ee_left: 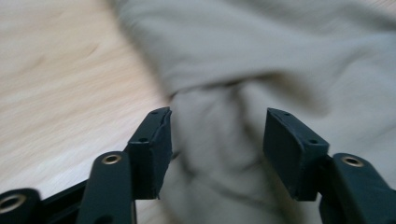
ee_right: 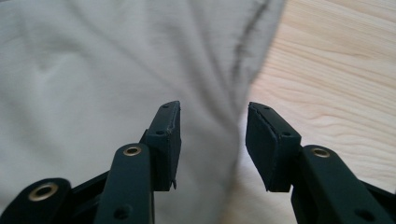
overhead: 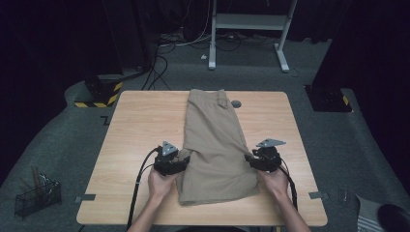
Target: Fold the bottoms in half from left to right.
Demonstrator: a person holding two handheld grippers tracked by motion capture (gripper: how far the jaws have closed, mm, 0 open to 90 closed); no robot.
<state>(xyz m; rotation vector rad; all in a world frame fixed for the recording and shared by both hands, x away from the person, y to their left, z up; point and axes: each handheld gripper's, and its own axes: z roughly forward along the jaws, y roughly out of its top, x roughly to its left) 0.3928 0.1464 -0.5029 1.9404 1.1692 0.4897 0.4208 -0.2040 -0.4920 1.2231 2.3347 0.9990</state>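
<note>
Two forearms enter from bottom edge of high view, angled inward and up. Left hand (overhead: 159, 183) lower centre-left, wrapped round left gripper (overhead: 180, 161), jaws pointing right. Right hand (overhead: 274, 181) lower centre-right, holding right gripper (overhead: 250, 158), jaws pointing left. Grey plate on top of each. Both jaw pairs parted, pads apart, nothing pinched. Cables trail back along forearms.

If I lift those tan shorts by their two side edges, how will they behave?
The shorts will probably sag in the middle: the cloth already shows soft folds and wrinkles. They look light, folded flat on the table. Pushed, they would likely bunch rather than slide whole.
</note>
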